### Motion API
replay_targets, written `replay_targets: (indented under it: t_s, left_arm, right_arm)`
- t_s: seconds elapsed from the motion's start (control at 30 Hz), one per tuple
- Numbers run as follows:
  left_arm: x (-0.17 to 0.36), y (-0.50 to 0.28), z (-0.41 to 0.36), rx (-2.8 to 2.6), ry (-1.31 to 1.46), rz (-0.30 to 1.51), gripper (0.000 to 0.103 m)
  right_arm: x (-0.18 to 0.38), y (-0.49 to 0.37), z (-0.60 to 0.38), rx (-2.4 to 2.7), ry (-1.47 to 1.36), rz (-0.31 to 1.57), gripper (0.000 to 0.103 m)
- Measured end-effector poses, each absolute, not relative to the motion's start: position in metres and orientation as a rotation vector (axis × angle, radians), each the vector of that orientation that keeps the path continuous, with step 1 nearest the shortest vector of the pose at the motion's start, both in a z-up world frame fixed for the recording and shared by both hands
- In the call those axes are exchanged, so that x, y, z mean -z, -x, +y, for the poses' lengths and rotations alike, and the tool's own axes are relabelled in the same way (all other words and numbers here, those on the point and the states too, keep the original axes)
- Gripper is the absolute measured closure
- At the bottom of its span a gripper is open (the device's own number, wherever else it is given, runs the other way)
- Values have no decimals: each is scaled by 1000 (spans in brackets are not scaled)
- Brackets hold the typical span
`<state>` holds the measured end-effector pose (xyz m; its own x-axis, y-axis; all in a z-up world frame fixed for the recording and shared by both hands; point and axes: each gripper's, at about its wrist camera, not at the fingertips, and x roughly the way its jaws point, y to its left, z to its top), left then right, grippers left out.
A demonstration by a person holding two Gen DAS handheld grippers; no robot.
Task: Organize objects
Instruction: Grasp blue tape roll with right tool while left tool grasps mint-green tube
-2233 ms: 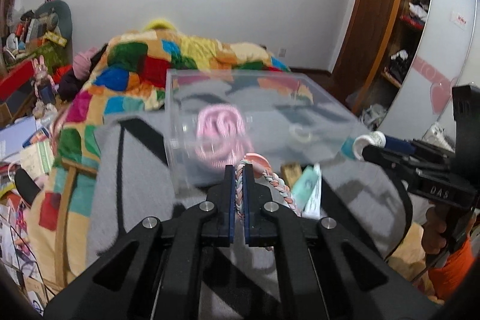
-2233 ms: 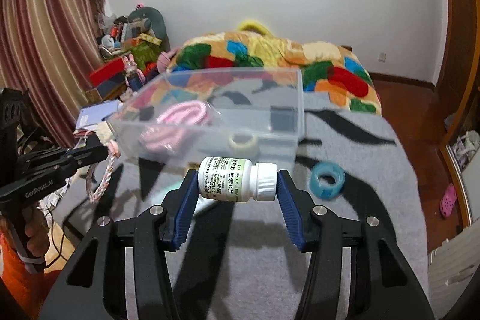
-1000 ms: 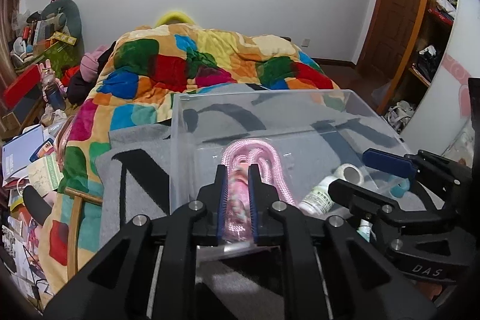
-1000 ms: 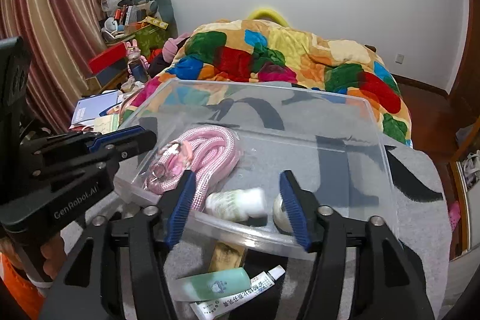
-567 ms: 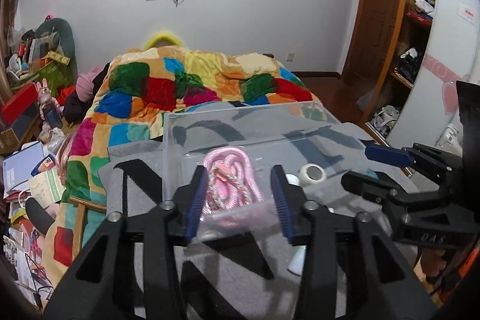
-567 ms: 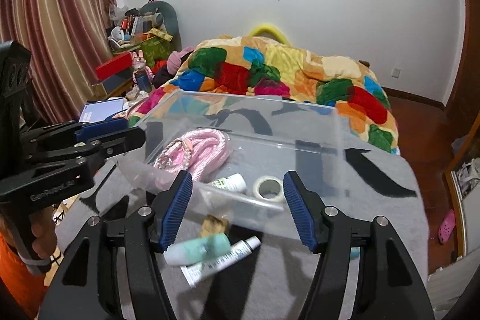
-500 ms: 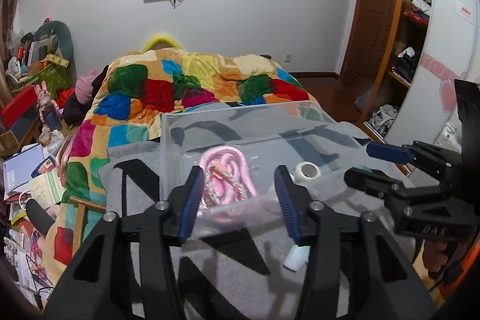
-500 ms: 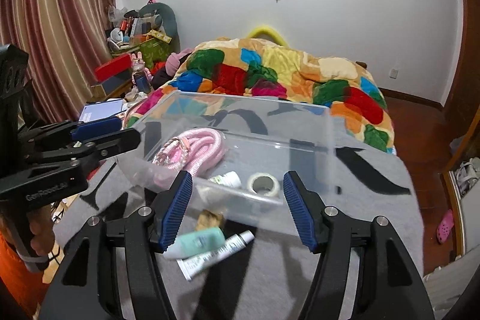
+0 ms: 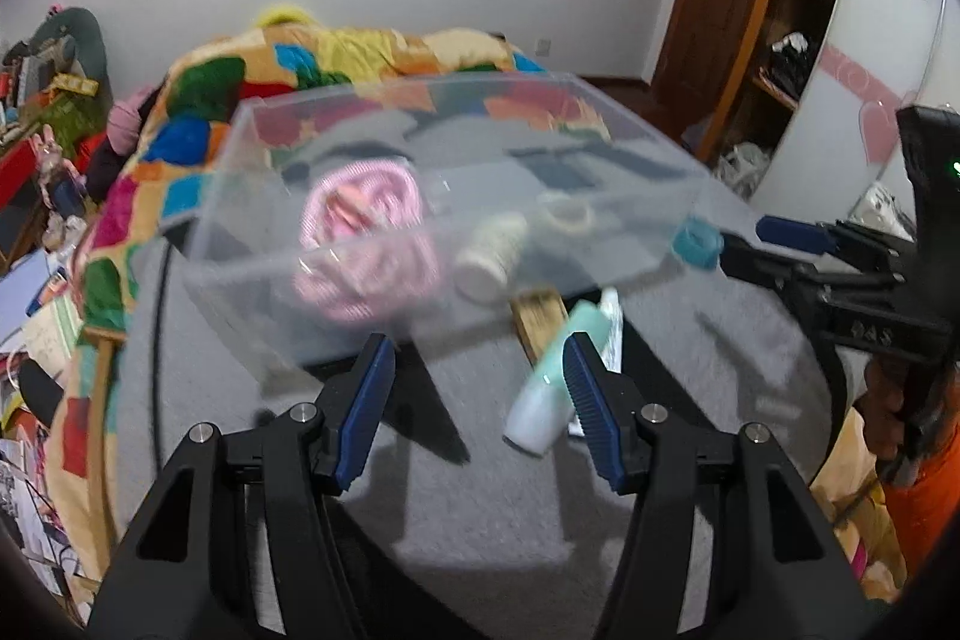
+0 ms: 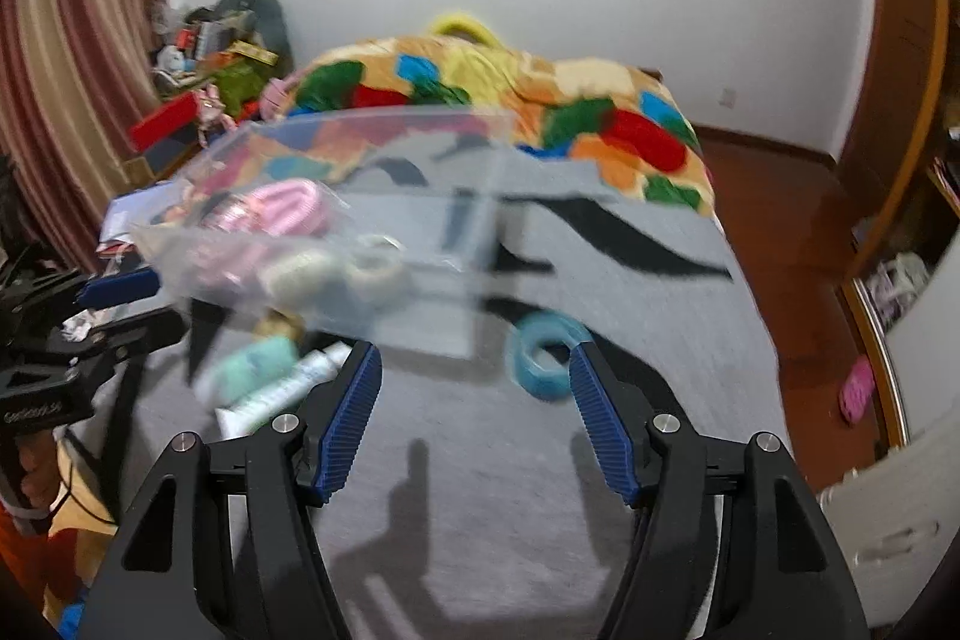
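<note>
since the earlier frames both tools have let go and drawn back from the clear bin (image 9: 360,274): the braided cord and the white bottle (image 9: 489,256) once carried now lie inside it. left to right in the left wrist view: left gripper (image 9: 477,394), jaws spread wide and empty, at 6 o'clock; pink rope coil (image 9: 360,220) in the bin at 11 o'clock, with the cord apparently on top of it, though blur hides the detail; white bottle and a pale tape roll (image 9: 564,214) beside it at 12 to 1 o'clock; mint tube (image 9: 549,388) on the grey blanket (image 9: 480,520) outside the bin, just by the right-hand finger; teal tape ring (image 9: 696,241) at 2 o'clock. right wrist view: right gripper (image 10: 474,415), likewise spread and holding nothing; teal tape ring (image 10: 543,355) lies just ahead, near its right-hand finger; mint tube (image 10: 249,361) and a white tube (image 10: 288,388) at 10 o'clock. judgement: two items are stowed; tubes and teal ring remain, and each tool seems lined up on its next pick.
</note>
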<state>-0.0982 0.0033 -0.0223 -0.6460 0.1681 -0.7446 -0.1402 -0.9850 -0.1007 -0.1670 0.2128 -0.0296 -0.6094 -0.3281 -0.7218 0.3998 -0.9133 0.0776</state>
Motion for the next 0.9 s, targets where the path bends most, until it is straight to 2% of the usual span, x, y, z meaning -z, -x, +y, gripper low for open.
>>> replay_targets:
  t_s: [0.1, 0.3, 0.37, 0.43, 0.57, 0.9]
  left_arm:
    - [35, 105, 15, -2645, 1289, -35, 46]
    - [42, 111, 28, -2593, 1313, -28, 56]
    - [41, 110, 31, -2582, 1305, -30, 63]
    - [42, 107, 34, -2568, 1291, -29, 76]
    - [42, 99, 39, -2590, 1257, 9, 87]
    - [30, 80, 23, -2640, 1185, -84, 89]
  right_arm:
    - [45, 177, 221, 2519, -1145, 142, 41]
    - [61, 207, 220, 2495, -1232, 163, 42]
    - [66, 213, 217, 2482, -1259, 151, 47]
    - [67, 215, 215, 2467, -1269, 155, 65]
    - [64, 208, 215, 2466, -1233, 162, 67]
    - [52, 167, 215, 2433, -1151, 116, 67]
